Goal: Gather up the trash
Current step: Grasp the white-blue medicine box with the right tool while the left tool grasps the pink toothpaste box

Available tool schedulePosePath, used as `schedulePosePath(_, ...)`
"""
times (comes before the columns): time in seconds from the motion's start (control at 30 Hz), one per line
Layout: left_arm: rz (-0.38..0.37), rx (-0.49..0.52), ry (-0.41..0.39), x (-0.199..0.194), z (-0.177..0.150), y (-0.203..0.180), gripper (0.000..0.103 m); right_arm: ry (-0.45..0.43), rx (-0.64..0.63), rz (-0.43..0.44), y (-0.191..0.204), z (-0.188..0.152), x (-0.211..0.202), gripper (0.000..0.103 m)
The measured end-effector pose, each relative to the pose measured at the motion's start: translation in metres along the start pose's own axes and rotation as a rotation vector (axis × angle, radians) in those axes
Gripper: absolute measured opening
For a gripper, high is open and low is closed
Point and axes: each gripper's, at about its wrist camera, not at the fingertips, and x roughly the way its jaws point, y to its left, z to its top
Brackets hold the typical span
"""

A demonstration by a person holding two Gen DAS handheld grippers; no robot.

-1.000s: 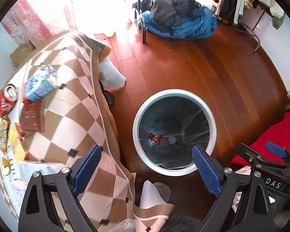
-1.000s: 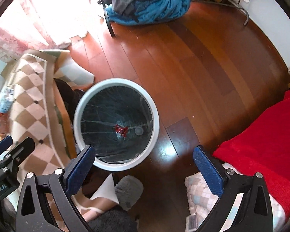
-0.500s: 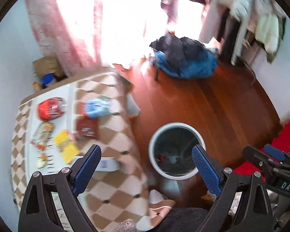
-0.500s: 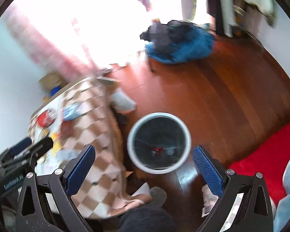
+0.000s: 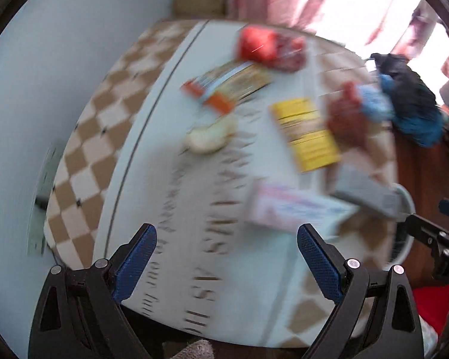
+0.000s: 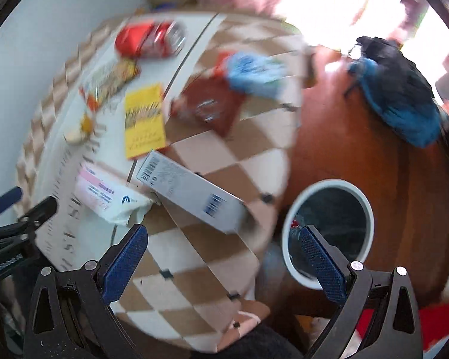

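White-rimmed bin (image 6: 329,227) on the wooden floor (image 6: 359,137) just beside the desk (image 6: 230,161); a small red scrap (image 6: 296,223) lies inside it by the near rim, the rest of the interior dark. Desk draped in a checked cloth (image 6: 218,263); trash spread over it, both views motion-blurred. Relative to the bin: long white carton (image 6: 191,193) nearest, at the desk edge; pale plastic packet (image 6: 104,193) touching the carton's far side; yellow wrapper (image 6: 145,121) beyond; brown pouch (image 6: 212,106) and blue bag (image 6: 254,73) farther along the edge; red can (image 6: 151,39) farthest. Right gripper (image 6: 221,261) above the desk edge, jaws wide apart and empty, carton just ahead of them. Left gripper (image 5: 224,264) over the desk's white panel, jaws likewise apart, holding nothing; the pale packet (image 5: 287,209) ahead toward its right jaw; yellow wrapper (image 5: 308,134) and a pale rounded scrap (image 5: 209,136) farther off.
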Motion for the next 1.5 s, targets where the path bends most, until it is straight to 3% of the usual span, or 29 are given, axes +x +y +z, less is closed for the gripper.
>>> schedulePosePath(0.13,0.009,-0.074,0.078,0.031,-0.007,0.028,0.096,0.073,-0.097,-0.052,0.030,0.025,0.043,0.102)
schedulePosePath(0.23,-0.019,-0.123,0.116,0.043,-0.011,0.040,0.096,0.081,-0.088,-0.020,0.031,0.032,0.052,0.102)
schedulePosePath(0.37,-0.101,-0.172,0.145,0.043,-0.011,0.041,0.096,0.081,0.034,0.119,0.013,0.035,0.047,0.074)
schedulePosePath(0.57,-0.179,-0.183,0.154,0.038,-0.005,0.019,0.096,0.109,0.035,0.108,0.000,0.020,0.057,0.074)
schedulePosePath(0.63,-0.186,-0.188,0.162,0.039,-0.005,0.015,0.096,0.117,0.044,0.093,-0.004,0.016,0.064,0.067)
schedulePosePath(0.8,-0.193,-0.242,0.202,0.041,0.004,-0.009,0.096,0.076,0.221,0.065,-0.039,0.000,0.059,0.055)
schedulePosePath(1.07,-0.312,-0.501,0.346,0.070,0.016,-0.020,0.095,0.045,0.427,0.130,-0.066,-0.049,0.054,0.049)
schedulePosePath(1.13,-0.316,-0.562,0.360,0.080,0.015,-0.014,0.087,0.044,0.433,0.142,-0.063,-0.056,0.055,0.048)
schedulePosePath(1.2,-0.303,-0.583,0.350,0.080,0.015,-0.010,0.069,0.042,0.421,0.142,-0.057,-0.060,0.054,0.048)
schedulePosePath(1.27,-0.280,-0.538,0.314,0.074,0.015,-0.006,0.061,0.040,0.393,0.129,-0.050,-0.062,0.052,0.048)
schedulePosePath(1.37,-0.243,-0.407,0.264,0.065,0.015,-0.005,0.057,0.044,0.395,0.175,-0.048,-0.058,0.049,0.048)
schedulePosePath(1.5,-0.172,-0.095,0.188,0.050,0.022,-0.016,0.057,0.012,0.412,0.175,-0.050,-0.049,0.043,0.063)
